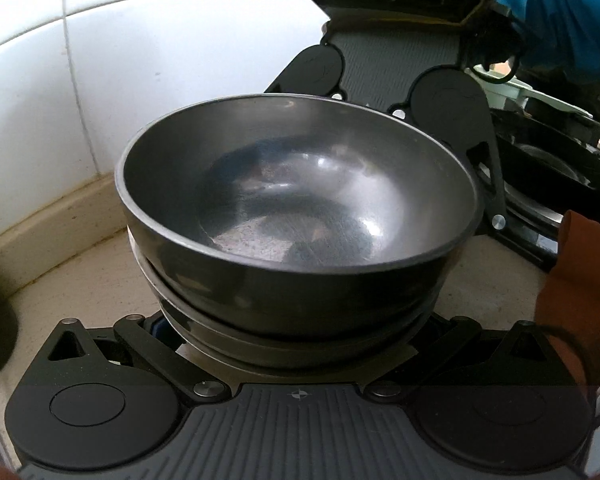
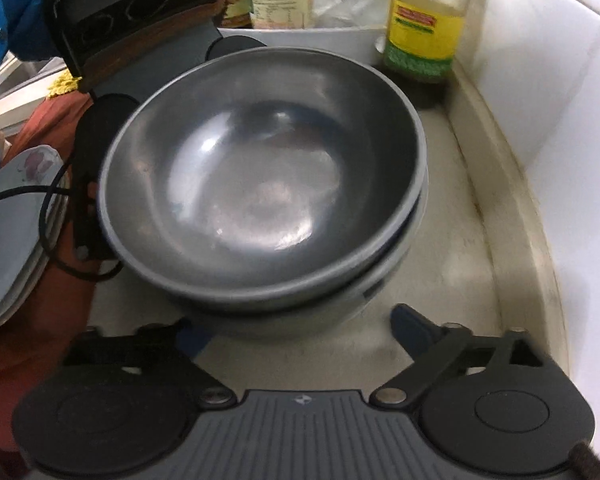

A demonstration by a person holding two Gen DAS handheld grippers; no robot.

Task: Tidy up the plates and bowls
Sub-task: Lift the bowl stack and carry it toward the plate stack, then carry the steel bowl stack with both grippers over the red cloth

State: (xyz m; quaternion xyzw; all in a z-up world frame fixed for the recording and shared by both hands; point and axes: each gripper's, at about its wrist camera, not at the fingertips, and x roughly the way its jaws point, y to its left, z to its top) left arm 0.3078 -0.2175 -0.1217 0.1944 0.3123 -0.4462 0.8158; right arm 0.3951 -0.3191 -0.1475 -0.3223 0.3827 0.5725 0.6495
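The left gripper (image 1: 296,336) is spread wide around the base of a stack of dark grey bowls (image 1: 300,208), which is set on a beige counter (image 1: 80,276) beside a white tiled wall (image 1: 60,80). Opposite, the right gripper (image 2: 300,328) is likewise spread. An oil bottle (image 2: 424,20) and stacked plates (image 2: 12,232) are seen nearby.

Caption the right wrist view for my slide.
Stacked grey bowls on the counter between both grippers, oil bottle behind, plates at left.

Oil bottle (image 2: 422,20) beside white tiled wall (image 2: 548,92)
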